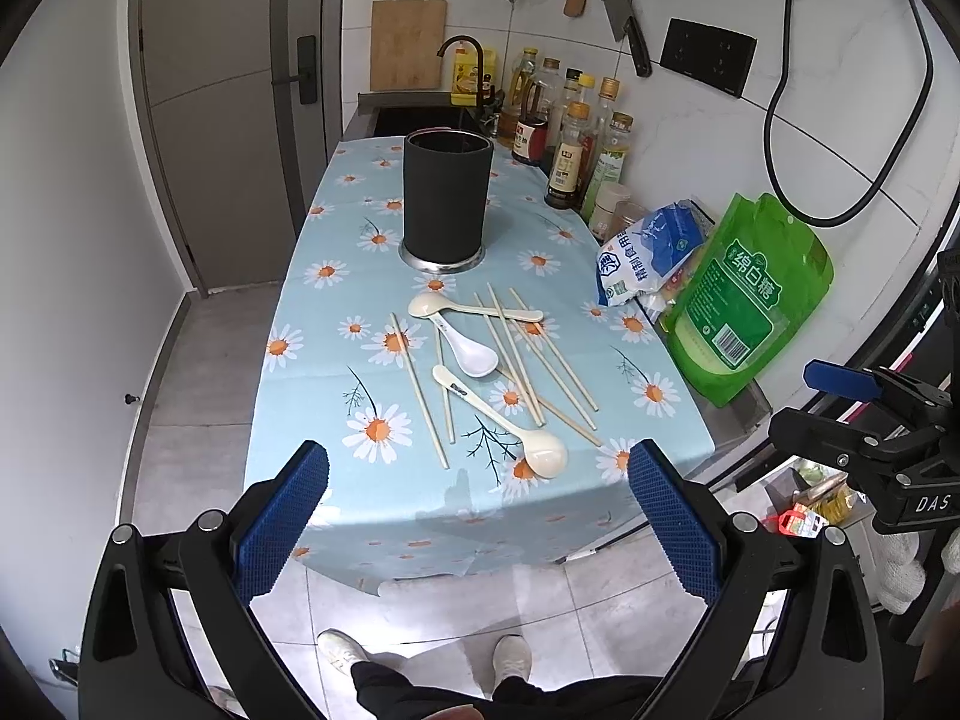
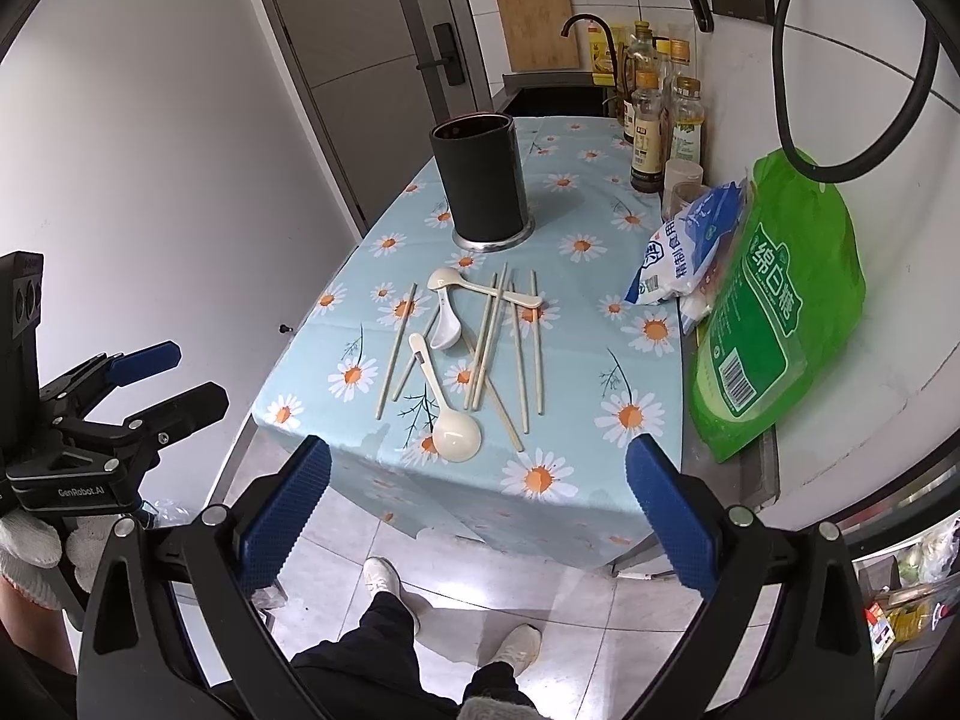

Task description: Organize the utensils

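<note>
Room: narrow kitchen, white tiled wall to the right, grey door at the back left, pale tiled floor.
Worktop [image 1: 336, 360]: long and narrow, draped in a light blue cloth printed with white-and-orange daisies; cloth hangs over the near edge.
Chopsticks [image 1: 420, 390]: pale wooden sticks, scattered loose across the middle of the cloth, several crossing one another, none paired.
Cream spoon, near [image 1: 510, 429]: long handle, deep round bowl toward the near edge, lying over the chopsticks.
White spoon [image 1: 471, 351]: short, glossy, bowl up, in the centre of the scatter.
Cream spoon, far [image 1: 468, 307]: bowl to the left, handle running right across the stick tips.
Utensil holder [image 1: 447, 195]: tall matt black cylinder on a shiny metal base, upright, just behind the scatter; inside dark, contents not discernible.
Green bag [image 1: 750, 300]: printed pouch leaning at the right edge against the wall.
Blue-and-white bag [image 1: 651, 255]: soft packet beside the green one.
Bottles [image 1: 576, 132]: cluster of sauce and oil bottles along the wall, behind the bags.
Left claw [image 1: 478, 465]: blue ribbed pads spread wide, nothing between them, held before the near edge of the cloth.
Right claw [image 2: 478, 462]: likewise spread wide and empty, before the same near edge.
Person: dark trousers and white shoes below; white-gloved hand [image 2: 36, 546] on the left tool's grip.
</note>
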The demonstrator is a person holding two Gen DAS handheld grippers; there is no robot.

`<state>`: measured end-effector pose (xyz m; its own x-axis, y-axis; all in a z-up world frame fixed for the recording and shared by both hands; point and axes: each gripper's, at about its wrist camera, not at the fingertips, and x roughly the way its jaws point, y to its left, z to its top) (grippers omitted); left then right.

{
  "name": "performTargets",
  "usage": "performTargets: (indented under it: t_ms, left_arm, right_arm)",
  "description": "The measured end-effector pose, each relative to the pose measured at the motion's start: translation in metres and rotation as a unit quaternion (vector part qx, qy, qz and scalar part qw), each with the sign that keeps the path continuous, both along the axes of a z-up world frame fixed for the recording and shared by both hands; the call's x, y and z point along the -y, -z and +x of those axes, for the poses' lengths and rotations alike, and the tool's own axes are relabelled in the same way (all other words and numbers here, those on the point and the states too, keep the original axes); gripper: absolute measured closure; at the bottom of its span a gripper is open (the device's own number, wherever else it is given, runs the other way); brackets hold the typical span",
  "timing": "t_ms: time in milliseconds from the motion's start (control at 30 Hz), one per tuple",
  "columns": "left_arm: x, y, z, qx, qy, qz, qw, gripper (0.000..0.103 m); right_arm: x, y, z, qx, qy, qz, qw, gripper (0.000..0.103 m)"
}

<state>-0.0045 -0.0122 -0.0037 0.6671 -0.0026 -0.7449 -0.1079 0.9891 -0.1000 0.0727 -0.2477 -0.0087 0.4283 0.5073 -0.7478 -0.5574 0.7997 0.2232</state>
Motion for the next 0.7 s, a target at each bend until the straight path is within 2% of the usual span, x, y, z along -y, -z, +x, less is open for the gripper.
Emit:
performTargets:
  t_ms: [700]
  left_arm:
    - [0.0008,0.0039,0.0033,-0.005,0.002,-0.001,1.0,0.006]
  right_arm:
    - [0.0017,-0.0022,0.004,0.004,0.005,0.002,1.0,0.005]
